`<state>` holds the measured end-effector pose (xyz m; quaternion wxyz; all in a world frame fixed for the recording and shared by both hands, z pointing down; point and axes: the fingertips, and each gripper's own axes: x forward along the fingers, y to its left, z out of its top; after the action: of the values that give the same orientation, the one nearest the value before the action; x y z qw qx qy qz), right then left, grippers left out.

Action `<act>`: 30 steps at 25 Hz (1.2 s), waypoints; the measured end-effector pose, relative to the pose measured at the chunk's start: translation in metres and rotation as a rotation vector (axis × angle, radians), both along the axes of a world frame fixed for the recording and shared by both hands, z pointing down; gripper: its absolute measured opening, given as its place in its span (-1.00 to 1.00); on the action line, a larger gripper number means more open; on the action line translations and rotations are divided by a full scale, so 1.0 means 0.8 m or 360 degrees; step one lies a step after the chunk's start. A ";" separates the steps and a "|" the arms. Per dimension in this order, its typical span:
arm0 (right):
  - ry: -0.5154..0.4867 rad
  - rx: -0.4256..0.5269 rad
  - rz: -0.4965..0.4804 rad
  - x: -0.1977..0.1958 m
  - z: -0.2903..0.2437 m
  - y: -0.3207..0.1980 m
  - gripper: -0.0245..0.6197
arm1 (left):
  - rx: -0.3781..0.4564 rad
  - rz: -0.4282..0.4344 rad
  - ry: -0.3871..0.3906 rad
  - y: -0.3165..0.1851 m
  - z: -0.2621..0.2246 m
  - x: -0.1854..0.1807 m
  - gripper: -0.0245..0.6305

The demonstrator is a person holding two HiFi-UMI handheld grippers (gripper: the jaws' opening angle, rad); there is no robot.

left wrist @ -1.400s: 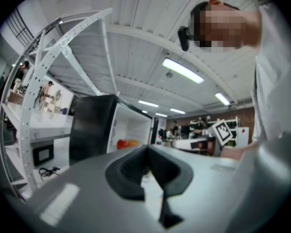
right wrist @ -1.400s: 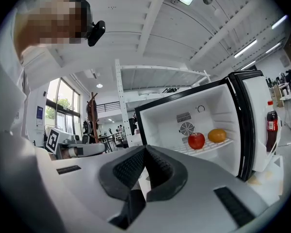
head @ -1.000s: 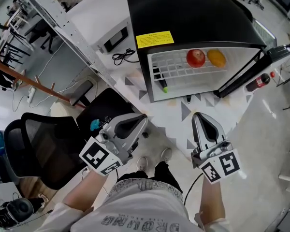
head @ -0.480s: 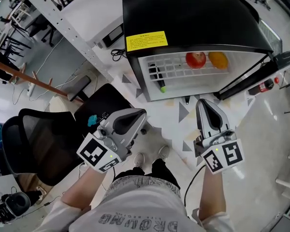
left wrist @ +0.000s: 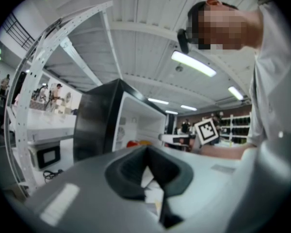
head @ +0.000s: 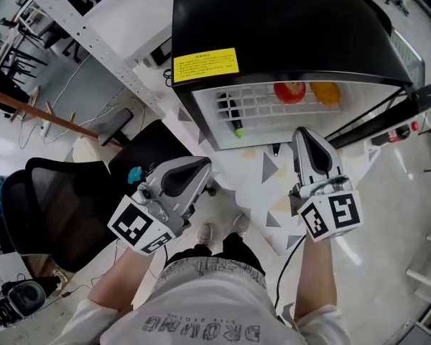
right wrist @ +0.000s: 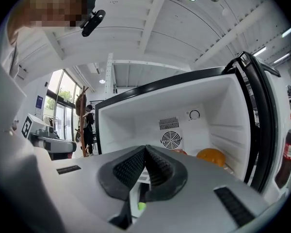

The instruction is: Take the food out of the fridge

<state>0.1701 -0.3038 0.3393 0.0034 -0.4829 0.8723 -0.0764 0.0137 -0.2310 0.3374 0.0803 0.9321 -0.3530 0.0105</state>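
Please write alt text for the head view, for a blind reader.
Seen from above, an open black fridge holds a red apple and an orange on a white wire shelf. In front of it, a person holds the left tongs and right tongs, both shut and empty.

right hand-held gripper has moved up to the fridge opening; left hand-held gripper edged closer

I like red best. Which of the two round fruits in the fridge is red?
The apple, on the left of the pair in the head view. The fruit beside it, nearer the open door, is orange.
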 end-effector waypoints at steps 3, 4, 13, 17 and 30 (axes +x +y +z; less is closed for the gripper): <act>0.0033 0.0017 0.0011 0.003 0.001 -0.018 -0.92 | -0.0009 -0.0011 -0.0006 -0.006 0.002 0.003 -0.91; 0.0040 0.0021 0.0014 0.005 0.002 -0.024 -0.92 | -0.0014 -0.0013 -0.0007 -0.007 0.004 0.004 -0.91; 0.0075 0.0013 0.0023 0.011 0.020 -0.062 -0.80 | -0.0040 -0.0029 -0.0024 -0.020 0.011 0.010 -0.91; 0.0104 0.0014 0.0025 0.012 0.027 -0.075 -0.70 | -0.0057 -0.0035 -0.0030 -0.023 0.017 0.011 -0.91; 0.0161 0.0009 0.0080 0.019 0.044 -0.112 -0.37 | -0.0095 -0.0065 -0.0054 -0.023 0.031 0.004 -0.91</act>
<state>0.1850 -0.3934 0.3744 -0.0375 -0.5078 0.8592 -0.0492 0.0169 -0.2494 0.3625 0.1022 0.9216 -0.3729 0.0351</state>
